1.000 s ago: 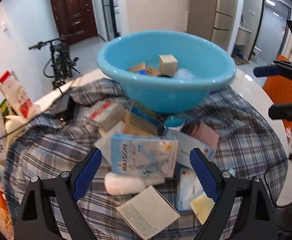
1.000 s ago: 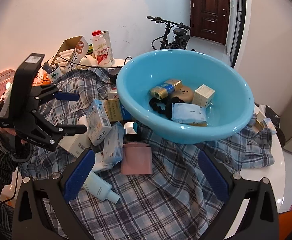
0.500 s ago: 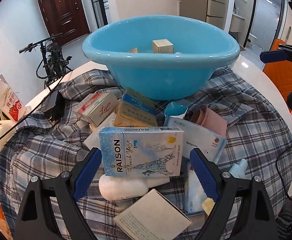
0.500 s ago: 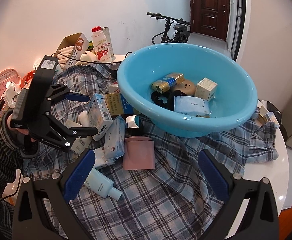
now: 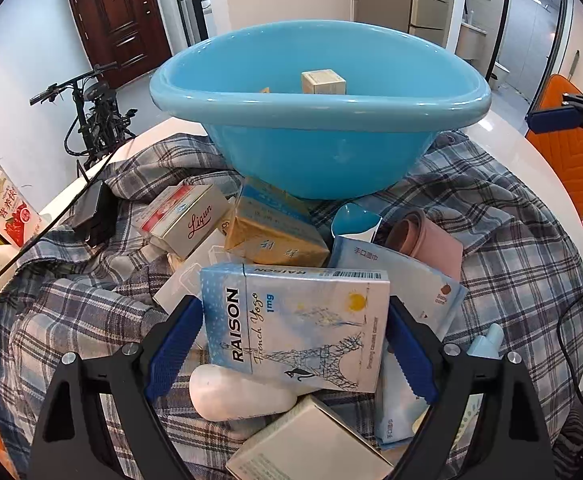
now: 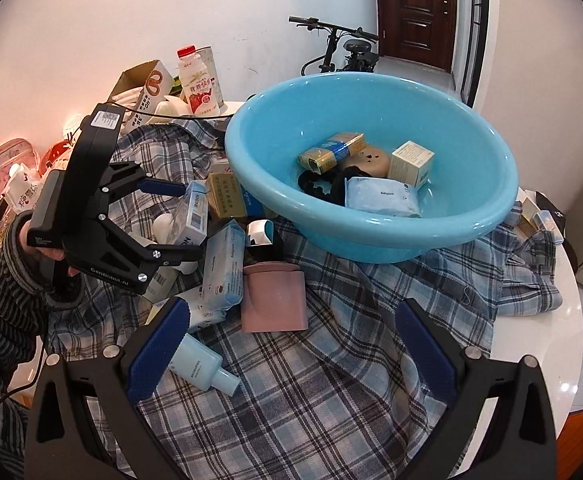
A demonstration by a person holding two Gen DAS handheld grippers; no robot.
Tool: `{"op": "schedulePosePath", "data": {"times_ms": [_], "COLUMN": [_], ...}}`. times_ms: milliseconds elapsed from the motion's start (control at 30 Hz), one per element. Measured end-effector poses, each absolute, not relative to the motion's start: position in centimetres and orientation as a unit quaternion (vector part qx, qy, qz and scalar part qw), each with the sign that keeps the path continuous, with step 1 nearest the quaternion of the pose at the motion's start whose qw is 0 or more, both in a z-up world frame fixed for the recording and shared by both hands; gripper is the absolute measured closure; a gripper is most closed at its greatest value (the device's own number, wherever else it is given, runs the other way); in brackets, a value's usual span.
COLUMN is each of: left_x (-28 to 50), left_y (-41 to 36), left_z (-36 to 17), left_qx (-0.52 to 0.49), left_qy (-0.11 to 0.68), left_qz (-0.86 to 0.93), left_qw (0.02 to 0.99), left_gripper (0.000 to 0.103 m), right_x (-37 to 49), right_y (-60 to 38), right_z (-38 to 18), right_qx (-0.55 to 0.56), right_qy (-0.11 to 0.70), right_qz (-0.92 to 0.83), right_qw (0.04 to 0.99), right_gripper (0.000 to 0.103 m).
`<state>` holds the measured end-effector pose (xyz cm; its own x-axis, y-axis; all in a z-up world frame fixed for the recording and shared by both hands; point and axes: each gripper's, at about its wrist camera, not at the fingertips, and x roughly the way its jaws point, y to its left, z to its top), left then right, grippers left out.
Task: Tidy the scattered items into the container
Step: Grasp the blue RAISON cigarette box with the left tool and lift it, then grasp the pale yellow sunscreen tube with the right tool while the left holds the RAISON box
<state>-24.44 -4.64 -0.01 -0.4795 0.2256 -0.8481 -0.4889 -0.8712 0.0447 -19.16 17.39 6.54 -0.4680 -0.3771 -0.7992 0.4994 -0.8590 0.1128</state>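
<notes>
The left claw (image 5: 295,344) straddles the RAISON box (image 5: 297,326), pads seemingly just touching; right claw (image 6: 291,356) gapes empty.

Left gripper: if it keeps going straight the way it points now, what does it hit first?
Most likely the light blue RAISON box, which already sits between the open fingers of the left gripper. The pads do not look pressed on it. Just below lies a white bottle; depth is unclear.
</notes>
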Motion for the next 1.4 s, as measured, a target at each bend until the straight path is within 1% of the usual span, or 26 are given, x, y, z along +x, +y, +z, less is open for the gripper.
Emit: {"op": "schedulePosePath", "data": {"times_ms": [233,733,900,1033,1200,1400], "left_x": [-24.5,-26.0,-25.6,-25.0,-23.7,-22.8], "left_y": [-4.7,-5.4,-5.5,-5.2,-4.1,-3.6], "left_z": [-0.1,-1.6,-1.2,-0.5,0.3,1.7], "left_qx": [-0.463,-0.489,-0.483,-0.471,-0.444,-0.438], "left_qy": [0.144,0.104,0.100,0.115,0.165,0.163], "left_qz": [0.846,0.833,0.837,0.844,0.856,0.860], "left_qw": [0.223,0.238,0.237,0.229,0.209,0.206], "left_gripper": [0.012,0.011,0.011,0.011,0.012,0.012], "right_x": [-19.3,-19.2,-19.2,-19.2,-18.9,-18.3], "right_y": [16.9,17.0,17.0,17.1,17.3,17.5], "right_z": [6.2,5.7,5.6,5.4,5.3,4.9], "right_qx": [0.452,0.461,0.463,0.465,0.466,0.468], "right_qy": [0.065,0.060,0.057,0.054,0.052,0.051], "right_qz": [-0.850,-0.847,-0.846,-0.845,-0.846,-0.845], "right_qw": [0.261,0.258,0.257,0.258,0.254,0.254], "right_gripper": [0.001,0.001,0.001,0.001,0.001,0.001]}}
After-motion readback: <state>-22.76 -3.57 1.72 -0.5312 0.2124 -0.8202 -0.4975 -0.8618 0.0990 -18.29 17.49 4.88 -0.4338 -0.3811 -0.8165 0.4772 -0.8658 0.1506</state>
